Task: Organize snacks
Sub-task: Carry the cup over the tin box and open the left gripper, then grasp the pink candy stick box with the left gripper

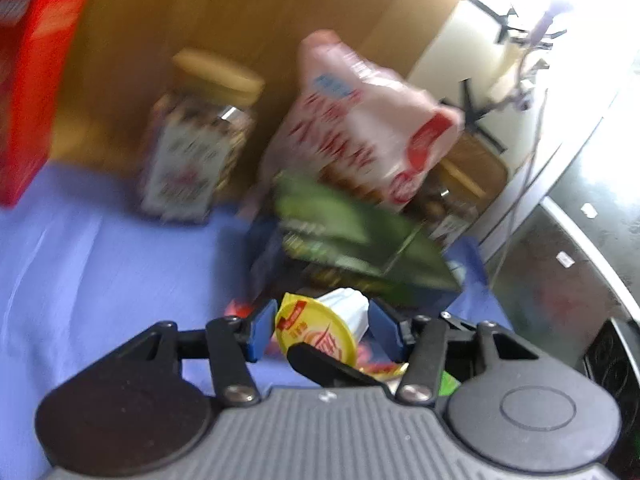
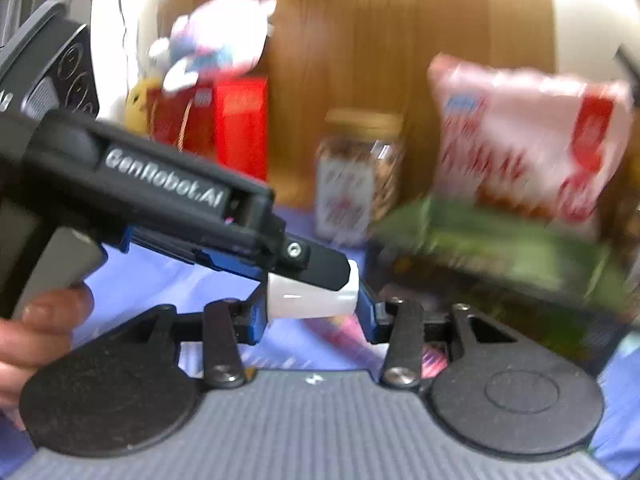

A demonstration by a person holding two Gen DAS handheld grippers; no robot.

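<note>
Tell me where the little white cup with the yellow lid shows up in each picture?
Left wrist view: the white cup sits low centre, yellow lid facing the camera, between the blue fingers.
Right wrist view: the cup is low centre, seen side-on, under a black finger.
Shared landmark: the pink snack bag behind it.

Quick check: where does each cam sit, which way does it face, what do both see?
Left wrist: on left gripper, looking along its fingers at the white cup they flank, snacks behind.
Right wrist: on right gripper, facing the same cup; left gripper and a hand show.
Shared: cup, jar, pink bag, green box.
</note>
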